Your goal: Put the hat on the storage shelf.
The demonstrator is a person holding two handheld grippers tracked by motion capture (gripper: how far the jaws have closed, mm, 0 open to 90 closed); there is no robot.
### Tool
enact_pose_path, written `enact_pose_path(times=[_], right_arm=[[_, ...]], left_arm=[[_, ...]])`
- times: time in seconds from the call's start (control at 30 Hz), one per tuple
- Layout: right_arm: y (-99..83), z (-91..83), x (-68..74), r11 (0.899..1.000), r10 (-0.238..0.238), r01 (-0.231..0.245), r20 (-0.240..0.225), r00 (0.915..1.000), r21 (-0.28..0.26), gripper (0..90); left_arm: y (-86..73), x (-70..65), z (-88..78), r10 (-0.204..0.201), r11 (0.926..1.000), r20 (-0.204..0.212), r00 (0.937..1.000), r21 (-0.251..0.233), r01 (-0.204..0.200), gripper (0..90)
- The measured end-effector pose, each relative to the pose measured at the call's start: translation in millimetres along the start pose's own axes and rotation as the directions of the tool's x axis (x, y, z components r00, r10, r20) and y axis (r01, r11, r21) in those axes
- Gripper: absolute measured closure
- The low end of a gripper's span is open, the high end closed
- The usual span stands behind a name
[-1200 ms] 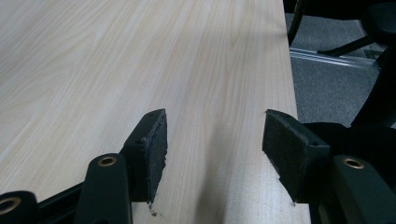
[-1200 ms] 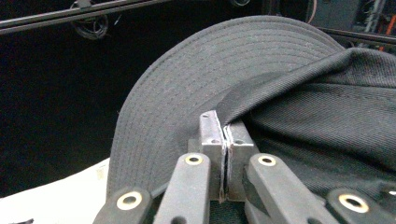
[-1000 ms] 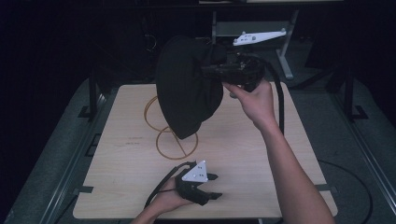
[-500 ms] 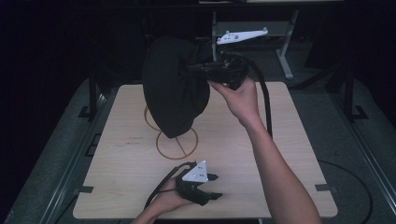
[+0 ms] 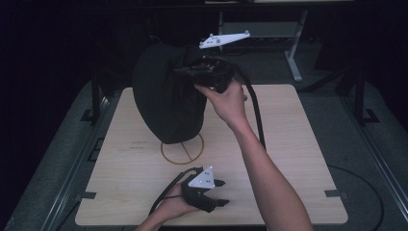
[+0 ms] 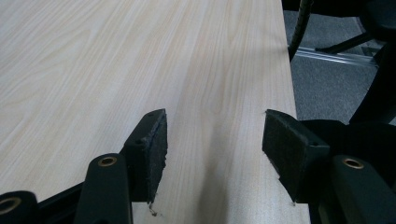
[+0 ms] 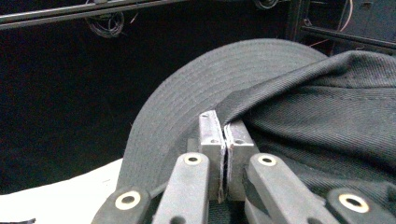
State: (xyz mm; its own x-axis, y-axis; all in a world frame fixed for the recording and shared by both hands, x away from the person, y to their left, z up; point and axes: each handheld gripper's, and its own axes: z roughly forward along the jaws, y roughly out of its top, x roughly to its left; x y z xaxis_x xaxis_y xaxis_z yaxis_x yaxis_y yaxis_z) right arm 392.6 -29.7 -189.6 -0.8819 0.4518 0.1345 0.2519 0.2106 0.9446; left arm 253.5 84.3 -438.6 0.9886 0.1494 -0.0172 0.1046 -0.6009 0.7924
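A black brimmed hat hangs above the back left of the wooden table, its lower edge just over an orange circle mark. My right gripper holds it from the right, raised off the table. In the right gripper view the gripper is shut on a fold of the hat's fabric where the crown meets the stitched brim. My left gripper rests near the table's front edge. It stands open with only bare wood between its pads.
A metal stand rises behind the table at the back right. Dark rails run along both sides of the table. The right gripper's black cable hangs down across the table's middle. The table's right edge drops to grey floor.
The right gripper has carried the hat to the left and slightly lower, over the circle mark. The left gripper has stayed still and open.
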Motion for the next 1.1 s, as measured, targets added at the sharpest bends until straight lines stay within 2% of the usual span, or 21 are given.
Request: enact_pose_path(times=[0.2,0.37,0.57,0.77,0.83,0.9,1.03,1.1], right_arm=[[0.6,26.1,6.0,1.0,0.001,0.0,-0.033,0.9994,0.027,88.0],[0.4,47.6,9.7,0.998,-0.006,0.008,-0.03,0.9995,0.06,87.7],[-4.7,65.7,10.6,0.996,0.015,-0.011,-0.041,0.9991,0.091,87.2],[-11.2,83.6,10.3,0.989,0.029,-0.025,-0.021,0.9994,0.143,84.0],[-15.3,86.8,8.4,0.986,0.039,-0.037,-0.012,0.9992,0.161,78.1],[-21.2,87.9,5.5,0.984,0.044,-0.043,0.0,0.999,0.173,77.8],[-31.2,85.4,-2.3,0.984,0.077,-0.072,-0.024,0.9968,0.162,76.1],[-32.3,83.2,-3.2,0.985,0.083,-0.076,-0.043,0.9956,0.154,66.7]], left_arm=[[-0.1,-1.1,2.9,0.0,0.9998,0.006,1.0,0.019,0.0,38.9],[0.0,-1.2,4.1,0.005,0.9999,0.011,0.9999,0.013,-0.006,38.7],[0.0,-3.3,4.9,0.004,0.9999,0.014,0.9999,0.014,-0.004,38.7],[-0.1,-4.9,5.6,0.026,0.9992,0.018,0.9995,0.029,-0.027,38.7],[-0.4,-5.5,6.0,0.023,0.9994,0.015,0.9996,0.024,-0.023,38.7],[-0.8,-5.7,5.9,0.024,0.9995,0.014,0.9996,0.019,-0.024,38.7],[-1.1,-5.9,7.3,0.02,0.9994,0.021,0.9996,0.029,-0.021,38.7],[-1.1,-6.9,8.4,0.02,0.9993,0.018,0.9996,0.03,-0.02,38.5]])
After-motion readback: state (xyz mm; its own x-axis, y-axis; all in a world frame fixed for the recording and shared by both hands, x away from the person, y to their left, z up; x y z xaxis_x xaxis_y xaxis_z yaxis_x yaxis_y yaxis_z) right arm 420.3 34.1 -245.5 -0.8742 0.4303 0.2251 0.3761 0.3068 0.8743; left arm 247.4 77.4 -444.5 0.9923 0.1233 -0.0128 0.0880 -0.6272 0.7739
